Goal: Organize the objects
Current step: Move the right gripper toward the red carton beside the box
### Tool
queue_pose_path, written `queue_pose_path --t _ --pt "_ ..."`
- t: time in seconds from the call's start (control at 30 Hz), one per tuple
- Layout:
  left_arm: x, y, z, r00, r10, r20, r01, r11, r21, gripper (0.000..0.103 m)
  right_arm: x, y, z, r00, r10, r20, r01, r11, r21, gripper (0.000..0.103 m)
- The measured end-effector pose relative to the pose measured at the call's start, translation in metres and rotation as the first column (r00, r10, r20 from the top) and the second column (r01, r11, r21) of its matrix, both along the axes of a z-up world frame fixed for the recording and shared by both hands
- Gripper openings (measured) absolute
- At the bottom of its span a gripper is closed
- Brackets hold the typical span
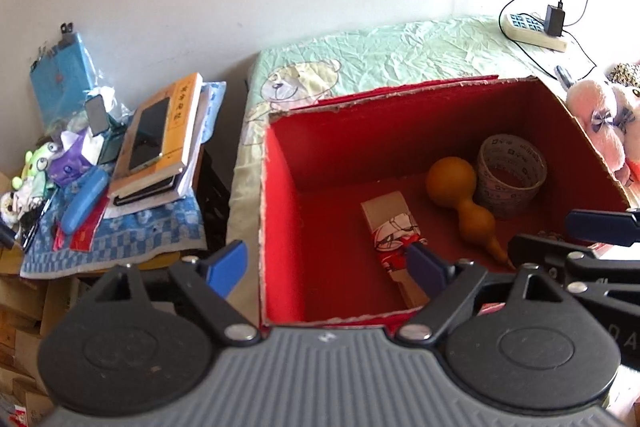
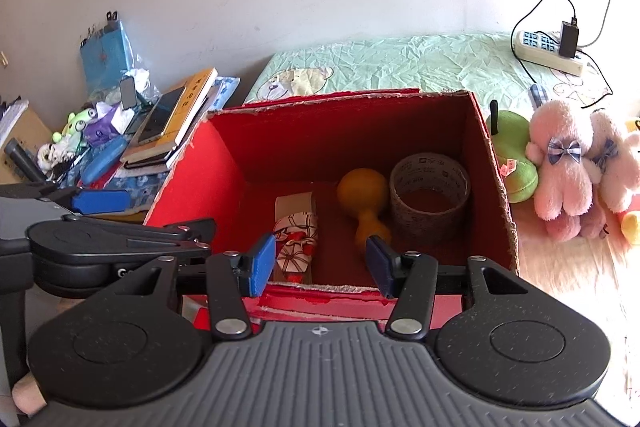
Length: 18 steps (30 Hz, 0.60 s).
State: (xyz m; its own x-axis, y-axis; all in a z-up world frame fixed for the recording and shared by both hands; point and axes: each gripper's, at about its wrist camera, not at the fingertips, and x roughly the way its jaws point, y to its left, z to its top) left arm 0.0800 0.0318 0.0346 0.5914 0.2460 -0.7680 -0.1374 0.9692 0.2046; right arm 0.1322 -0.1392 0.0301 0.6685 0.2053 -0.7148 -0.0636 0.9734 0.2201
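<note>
The red box [image 2: 192,183] fills the middle of the frame, holding a tape roll [image 2: 430,193], gourd [image 2: 362,197] and small packet [image 2: 296,239]. Both grippers, left [image 1: 328,267] and right [image 2: 320,263], hang wide and empty. Reaching right for the pink bunny [image 2: 564,163] could bump the box wall.

daylight floods in from the right, blowing out the pink plush toys [image 2: 562,163] and the bed [image 2: 568,267] near them in the right wrist view. the red box [image 2: 192,179] has a shadowed floor. fisheye bends the edges, corners go dark, and both pictures look soft and grainy.
</note>
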Motion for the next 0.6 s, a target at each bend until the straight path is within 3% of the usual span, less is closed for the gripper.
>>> queue_pose_path --t 0.6 --pt "-0.03 -0.006 -0.006 0.999 0.006 -0.034 -0.007 0.999 -0.039 0.092 -0.028 -0.001 -0.002 0.997 0.05 -0.054 -0.048 0.998 0.043 0.053"
